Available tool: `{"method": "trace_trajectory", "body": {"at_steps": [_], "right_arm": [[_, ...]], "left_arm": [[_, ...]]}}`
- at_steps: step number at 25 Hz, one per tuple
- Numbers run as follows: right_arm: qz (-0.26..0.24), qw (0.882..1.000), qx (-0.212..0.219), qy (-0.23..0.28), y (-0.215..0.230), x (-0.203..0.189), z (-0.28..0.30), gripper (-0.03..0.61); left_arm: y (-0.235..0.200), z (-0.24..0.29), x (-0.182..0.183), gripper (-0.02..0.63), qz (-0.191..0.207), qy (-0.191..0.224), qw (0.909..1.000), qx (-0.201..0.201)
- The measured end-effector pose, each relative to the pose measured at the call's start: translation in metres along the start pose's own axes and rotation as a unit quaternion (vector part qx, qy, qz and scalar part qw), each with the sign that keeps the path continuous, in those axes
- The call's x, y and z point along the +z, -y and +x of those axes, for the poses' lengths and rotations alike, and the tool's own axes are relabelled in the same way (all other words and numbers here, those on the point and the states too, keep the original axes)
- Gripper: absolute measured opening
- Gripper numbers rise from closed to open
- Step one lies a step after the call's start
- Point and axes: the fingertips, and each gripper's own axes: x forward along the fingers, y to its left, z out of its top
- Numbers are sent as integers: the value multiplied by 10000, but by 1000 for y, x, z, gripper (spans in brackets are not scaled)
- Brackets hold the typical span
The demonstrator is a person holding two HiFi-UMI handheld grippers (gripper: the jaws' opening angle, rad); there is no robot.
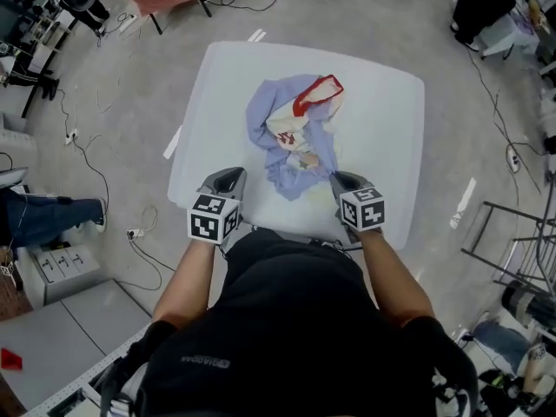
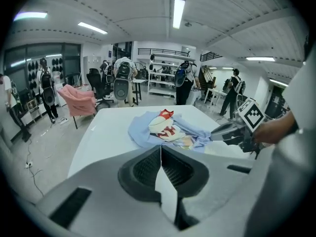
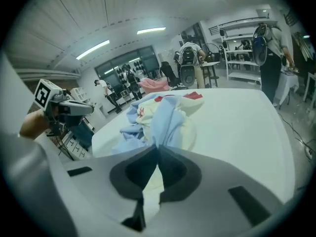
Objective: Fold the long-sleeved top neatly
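Right gripper view: top (image 3: 165,116) between jaws

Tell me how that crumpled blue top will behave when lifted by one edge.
The top lies crumpled in soft folds, so it will probably hang limp and trail. Where the right gripper pinches it, the cloth gathers to a point, so it seems thin and light. On the smooth table it should slide easily.

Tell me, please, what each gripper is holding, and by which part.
The right gripper pinches the long-sleeved top by its near blue edge; the left gripper is shut on nothing.
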Motion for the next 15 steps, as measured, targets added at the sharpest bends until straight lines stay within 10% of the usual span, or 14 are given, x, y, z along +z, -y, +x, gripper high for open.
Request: {"method": "trace_trajectory", "body": {"at_steps": [15], "right_arm": [[1070,9876,-803,820,21,-24,-51,14]], "left_arm": [[-48,124,57,130,687,-513,9957,-350]]}}
